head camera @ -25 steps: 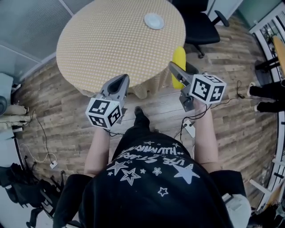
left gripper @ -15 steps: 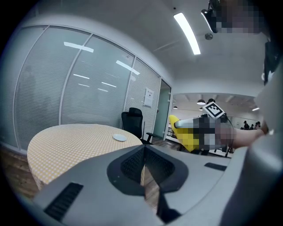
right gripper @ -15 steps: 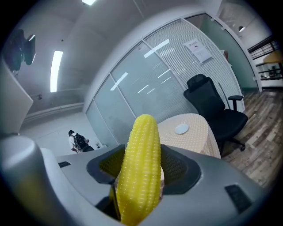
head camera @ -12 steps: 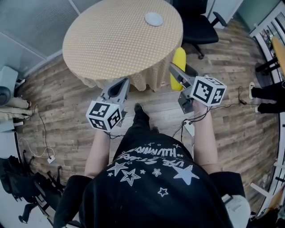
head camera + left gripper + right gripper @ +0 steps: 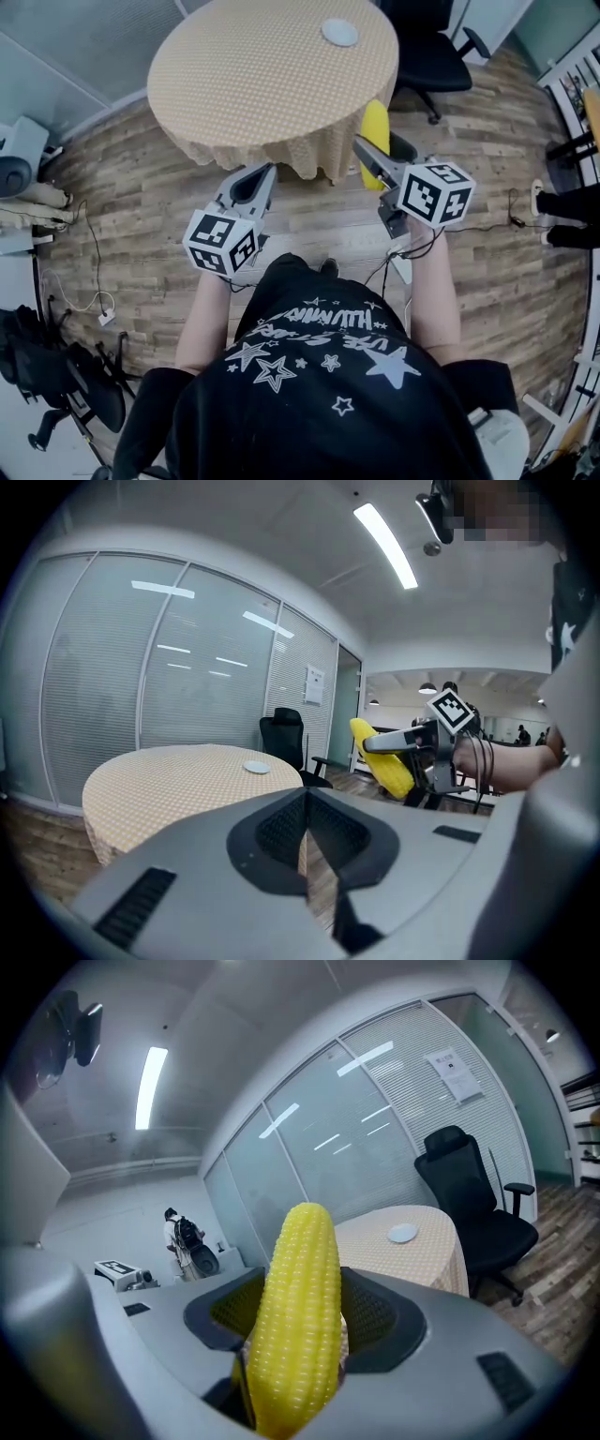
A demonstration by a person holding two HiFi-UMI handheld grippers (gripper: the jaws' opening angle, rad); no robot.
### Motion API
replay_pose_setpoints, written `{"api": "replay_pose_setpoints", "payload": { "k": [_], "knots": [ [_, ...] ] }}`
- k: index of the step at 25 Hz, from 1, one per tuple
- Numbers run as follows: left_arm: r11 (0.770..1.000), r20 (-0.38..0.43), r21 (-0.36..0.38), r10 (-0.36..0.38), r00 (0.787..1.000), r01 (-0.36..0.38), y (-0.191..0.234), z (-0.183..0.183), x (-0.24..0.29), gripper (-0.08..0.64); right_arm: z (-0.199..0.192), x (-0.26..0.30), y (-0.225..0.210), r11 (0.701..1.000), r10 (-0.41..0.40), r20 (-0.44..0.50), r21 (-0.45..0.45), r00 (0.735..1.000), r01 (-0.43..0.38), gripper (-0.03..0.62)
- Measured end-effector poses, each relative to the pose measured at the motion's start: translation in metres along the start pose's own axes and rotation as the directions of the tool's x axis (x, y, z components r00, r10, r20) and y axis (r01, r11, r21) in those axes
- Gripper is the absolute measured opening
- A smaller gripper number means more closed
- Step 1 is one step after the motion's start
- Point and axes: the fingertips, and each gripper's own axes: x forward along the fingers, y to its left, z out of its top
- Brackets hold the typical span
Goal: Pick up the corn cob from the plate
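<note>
The right tongs [image 5: 368, 156] are clamped on the corn cob [image 5: 376, 131]. Their dark ribbed pads press its sides about midway, so the jaws stand wide around the thick cob. It is a fat, bright yellow cylinder with a rounded tip and neat rows of small bumpy kernels, and in the right gripper view it stands upright between the jaws [image 5: 300, 1316]. It is held in the air over the floor [image 5: 141, 234] of wood-look planks, just off the edge of the table [image 5: 272, 84] and well apart from the plate [image 5: 339, 33].

The plate is small, round, pale and smooth, and sits on the far side of the table. The table is round and draped in a yellow cloth with a fine check, whose hem hangs in soft folds.

The left tongs [image 5: 251, 184] have their jaws together with nothing between them. The smooth grey shells meet at a seam in front of the ribbed black pads [image 5: 281, 827]. They are held beside the right tongs, also off the table's edge.

A black office chair [image 5: 431, 56] with padded back and armrests stands beyond the table.
</note>
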Motion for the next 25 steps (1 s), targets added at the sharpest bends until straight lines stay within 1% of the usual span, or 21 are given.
{"api": "replay_pose_setpoints", "payload": {
  "k": [3,5,10,16,25],
  "knots": [
    [1.000,0.014,-0.009,-0.006,1.000,0.006,0.005,0.002,-0.003,0.006,-0.002,0.001,0.007,0.998,-0.005,0.000,-0.060,1.000,0.005,0.261],
    [1.000,0.022,-0.007,-0.017,1.000,0.017,0.006,0.003,-0.004,0.006,-0.001,0.002,0.011,0.997,-0.013,0.011,-0.080,1.000,0.014,0.259],
    [0.999,0.021,-0.017,-0.040,0.999,0.041,0.007,0.001,-0.021,0.006,0.000,0.003,0.027,0.996,-0.041,0.023,-0.078,0.999,0.043,0.259],
    [0.999,0.027,-0.019,-0.050,0.998,0.051,0.025,0.001,-0.057,0.006,-0.006,0.008,0.069,0.995,-0.059,0.028,-0.085,0.998,0.061,0.259],
    [0.994,0.041,-0.015,-0.106,0.993,0.107,0.025,-0.010,-0.104,0.006,-0.045,-0.010,0.116,0.993,-0.108,0.034,-0.053,0.994,0.110,0.259]
  ]
}}
